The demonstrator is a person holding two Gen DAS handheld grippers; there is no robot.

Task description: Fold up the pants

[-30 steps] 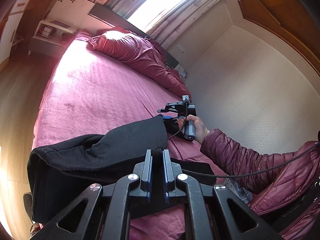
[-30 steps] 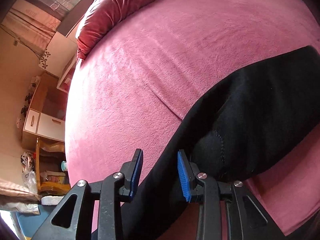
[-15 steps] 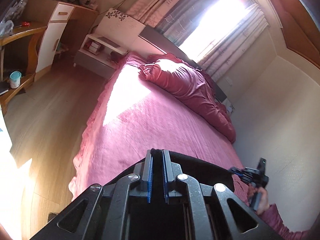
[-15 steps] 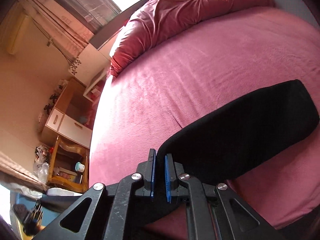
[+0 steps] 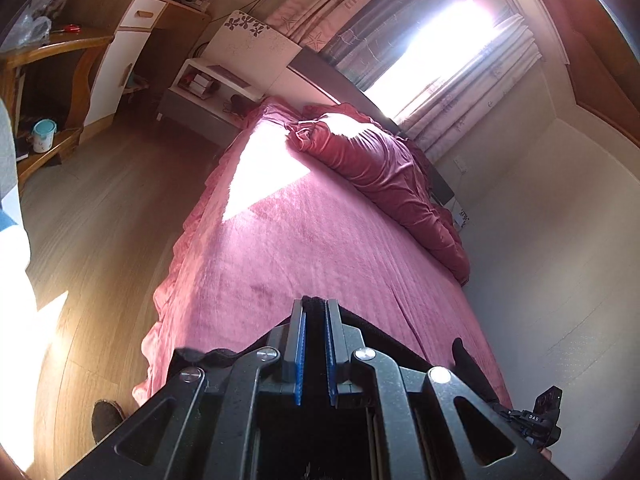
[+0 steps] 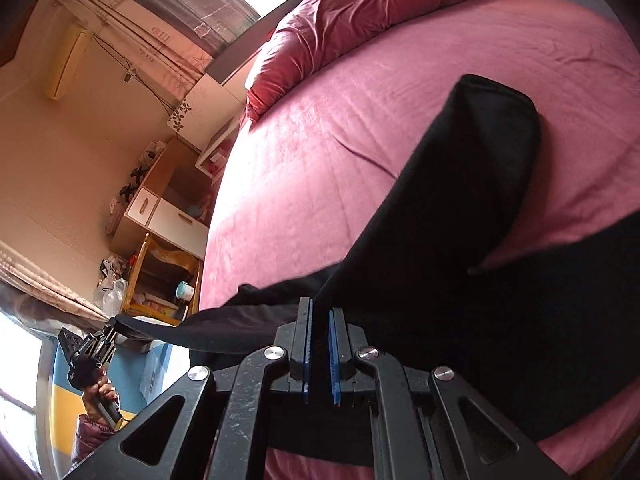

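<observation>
The black pants (image 6: pixel 460 240) hang lifted above the pink bed (image 6: pixel 320 152), stretched between both grippers. My right gripper (image 6: pixel 319 312) is shut on the pants' edge; one leg end reaches up toward the bed's middle. My left gripper (image 5: pixel 314 308) is shut on another part of the black pants (image 5: pixel 384 340), whose cloth shows between its blue pads. The left gripper also shows in the right wrist view (image 6: pixel 116 326), far left, pinching the cloth. The right gripper shows in the left wrist view at the lower right edge (image 5: pixel 536 420).
A rumpled red duvet (image 5: pixel 384 176) lies along the bed's head under a bright curtained window (image 5: pixel 448 52). A wooden floor (image 5: pixel 100 220), a white nightstand (image 5: pixel 204 88) and a wooden desk with a cup (image 5: pixel 44 136) stand left of the bed.
The right gripper closed on the pants. Both grippers then lifted the pants off the bed and moved apart, stretching the cloth between them.
</observation>
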